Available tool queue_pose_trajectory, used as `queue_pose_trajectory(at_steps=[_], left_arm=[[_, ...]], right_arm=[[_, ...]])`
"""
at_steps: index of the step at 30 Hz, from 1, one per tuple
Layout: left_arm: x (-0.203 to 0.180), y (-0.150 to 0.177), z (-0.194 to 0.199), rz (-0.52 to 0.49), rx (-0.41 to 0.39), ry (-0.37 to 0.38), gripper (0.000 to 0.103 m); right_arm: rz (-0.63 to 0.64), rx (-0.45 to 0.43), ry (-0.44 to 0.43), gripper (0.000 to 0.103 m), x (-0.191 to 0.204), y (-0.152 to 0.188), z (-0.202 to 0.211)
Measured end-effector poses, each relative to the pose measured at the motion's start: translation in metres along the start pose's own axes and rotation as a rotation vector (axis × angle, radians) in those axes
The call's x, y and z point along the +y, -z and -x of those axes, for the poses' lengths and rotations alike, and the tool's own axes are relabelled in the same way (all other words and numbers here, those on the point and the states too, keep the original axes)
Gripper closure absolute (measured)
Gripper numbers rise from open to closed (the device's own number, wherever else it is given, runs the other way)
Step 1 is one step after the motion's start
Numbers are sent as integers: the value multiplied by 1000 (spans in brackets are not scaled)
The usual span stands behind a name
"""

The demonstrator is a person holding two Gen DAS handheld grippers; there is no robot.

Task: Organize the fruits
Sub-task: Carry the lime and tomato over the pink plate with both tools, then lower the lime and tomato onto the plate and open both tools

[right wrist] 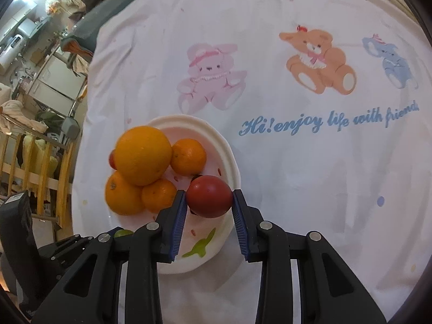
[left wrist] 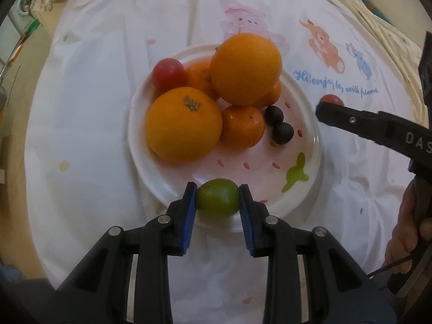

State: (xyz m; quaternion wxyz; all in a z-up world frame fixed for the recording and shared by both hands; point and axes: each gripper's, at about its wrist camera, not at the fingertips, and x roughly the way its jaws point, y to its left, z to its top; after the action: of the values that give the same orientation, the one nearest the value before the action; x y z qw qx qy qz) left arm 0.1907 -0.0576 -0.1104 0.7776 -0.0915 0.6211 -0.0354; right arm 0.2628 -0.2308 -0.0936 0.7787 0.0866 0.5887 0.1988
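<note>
Clamped in the left gripper point(left wrist: 217, 202), a green fruit point(left wrist: 217, 201) hangs over the near rim of the plate point(left wrist: 310, 162) of oranges point(left wrist: 245, 68), while the right gripper point(right wrist: 209, 201) pinches a red fruit point(right wrist: 209, 200) above it; both, I judge, need lowering, then the fingers parting.

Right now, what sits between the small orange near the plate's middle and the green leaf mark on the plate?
In the left wrist view, two dark grapes lie between the small orange and the leaf mark.
</note>
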Motion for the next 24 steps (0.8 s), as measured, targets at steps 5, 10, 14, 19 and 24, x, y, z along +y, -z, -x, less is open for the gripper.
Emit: queue_pose_trajectory(at_steps=[5, 10, 14, 19, 24], left_arm=[[5, -4, -6, 22, 11, 11, 76], [5, -4, -8, 26, 17, 11, 76], [4, -4, -8, 19, 17, 17, 76], [4, -5, -8, 17, 12, 22, 76], [5, -5, -9, 18, 13, 18, 74]], right_arm=[[-15, 35, 3, 67, 0, 0, -13], [-26, 47, -2, 67, -3, 3, -15], [-35, 47, -9, 67, -4, 2, -14], [-40, 40, -7, 66, -4, 3, -13], [-49, 25, -19, 53, -4, 2, -10]])
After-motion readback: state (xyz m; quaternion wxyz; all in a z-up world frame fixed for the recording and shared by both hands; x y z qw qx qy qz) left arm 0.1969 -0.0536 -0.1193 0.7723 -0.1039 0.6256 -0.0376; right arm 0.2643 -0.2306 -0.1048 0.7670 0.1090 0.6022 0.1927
